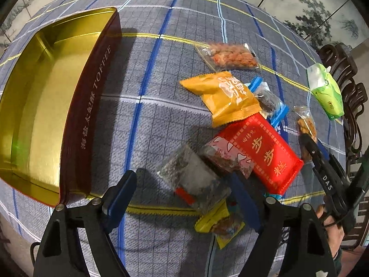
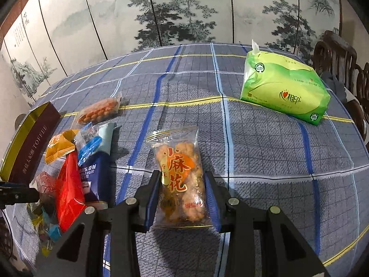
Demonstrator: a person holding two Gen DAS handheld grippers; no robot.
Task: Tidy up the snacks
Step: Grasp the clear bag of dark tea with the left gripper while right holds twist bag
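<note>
Straddling twist-snack packet (image 2: pixel 180 177), right gripper (image 2: pixel 182 198) jaws touching its sides; left gripper (image 1: pixel 182 198) spread wide over dark sesame packet (image 1: pixel 196 180), toffee tin (image 1: pixel 53 106) left.

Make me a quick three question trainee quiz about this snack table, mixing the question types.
1. True or false: the toffee tin already has snacks in it.
2. Which packet sits between the right gripper's jaws? A) red packet B) twist snack bag C) tissue pack
3. Fill in: the left gripper is open over a ___ packet beside the red one.

Key: 1 false, the tin shows only its bare gold inside. 2 B. 3 dark; the jaws stand apart on either side of it, not closed.
</note>
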